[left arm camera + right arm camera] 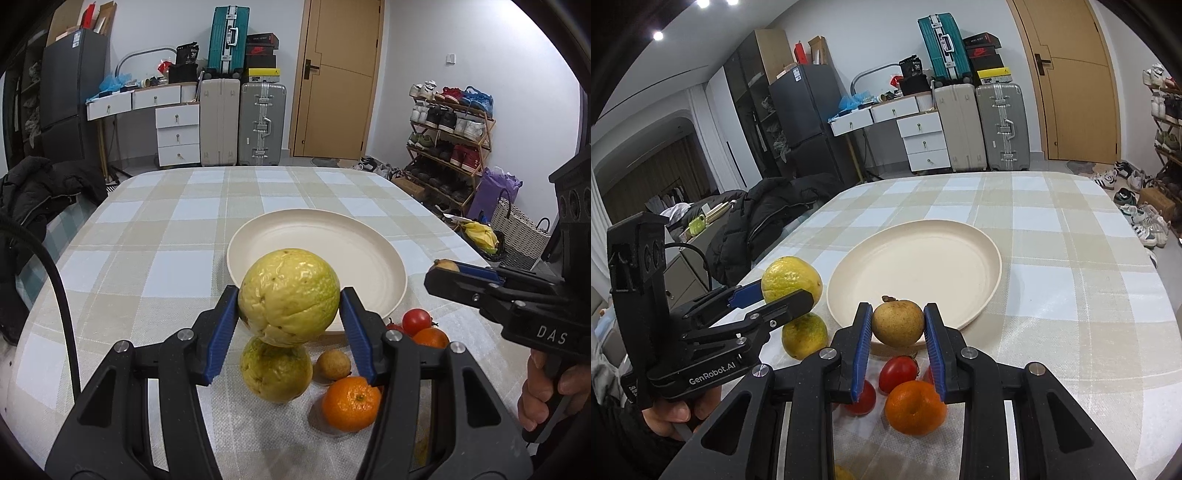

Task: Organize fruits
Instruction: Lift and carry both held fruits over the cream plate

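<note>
My left gripper (290,295) is shut on a large wrinkled yellow-green fruit (288,284), held just above the near rim of the cream plate (332,251). A second yellow-green fruit (275,371) lies on the cloth right beneath it. My right gripper (897,314) is shut on a small brown fruit (898,322), also over the plate's (923,266) near rim. Beneath it on the cloth lie an orange (915,406) and two tomatoes (897,373). In the left wrist view another small brown fruit (332,364) and an orange (351,402) lie near the fingers.
The table carries a checked cloth (166,229), bare beyond the plate. A black jacket (764,218) hangs beside the table's left edge. Suitcases (258,122), drawers and a shoe rack (450,136) stand far behind. A hand (546,391) grips the right tool's handle.
</note>
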Available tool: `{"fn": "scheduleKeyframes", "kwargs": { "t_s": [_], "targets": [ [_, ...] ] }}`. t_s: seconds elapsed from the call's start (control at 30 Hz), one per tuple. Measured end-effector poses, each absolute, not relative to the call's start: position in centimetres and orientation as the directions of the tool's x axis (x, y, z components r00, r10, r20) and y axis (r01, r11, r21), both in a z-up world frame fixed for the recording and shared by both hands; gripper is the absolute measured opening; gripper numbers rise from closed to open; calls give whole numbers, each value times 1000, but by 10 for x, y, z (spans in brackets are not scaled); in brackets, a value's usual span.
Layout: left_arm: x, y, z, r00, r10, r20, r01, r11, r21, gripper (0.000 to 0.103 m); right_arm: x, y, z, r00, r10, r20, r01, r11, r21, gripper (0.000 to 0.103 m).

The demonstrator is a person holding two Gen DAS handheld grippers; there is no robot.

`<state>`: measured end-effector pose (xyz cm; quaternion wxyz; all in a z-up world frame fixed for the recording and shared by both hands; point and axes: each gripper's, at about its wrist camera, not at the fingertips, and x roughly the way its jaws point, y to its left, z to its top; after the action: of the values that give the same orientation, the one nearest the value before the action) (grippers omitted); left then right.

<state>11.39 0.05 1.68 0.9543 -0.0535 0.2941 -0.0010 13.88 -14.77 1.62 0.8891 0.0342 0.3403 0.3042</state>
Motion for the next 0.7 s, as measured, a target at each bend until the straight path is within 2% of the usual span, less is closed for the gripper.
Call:
{"fn": "scheduleKeyframes", "kwargs": {
  "t_s": [0.17,0.7],
  "targets": [
    [126,-3,13,815,-53,-577,-20,993,-120,53,150,-145,9,563,563,-605,-500,815,293,29],
    [160,-23,-3,777,-33,-628,-12,998,-68,53,174,-142,-10,534,531,-658,-449,838,311,29]
  ]
}}
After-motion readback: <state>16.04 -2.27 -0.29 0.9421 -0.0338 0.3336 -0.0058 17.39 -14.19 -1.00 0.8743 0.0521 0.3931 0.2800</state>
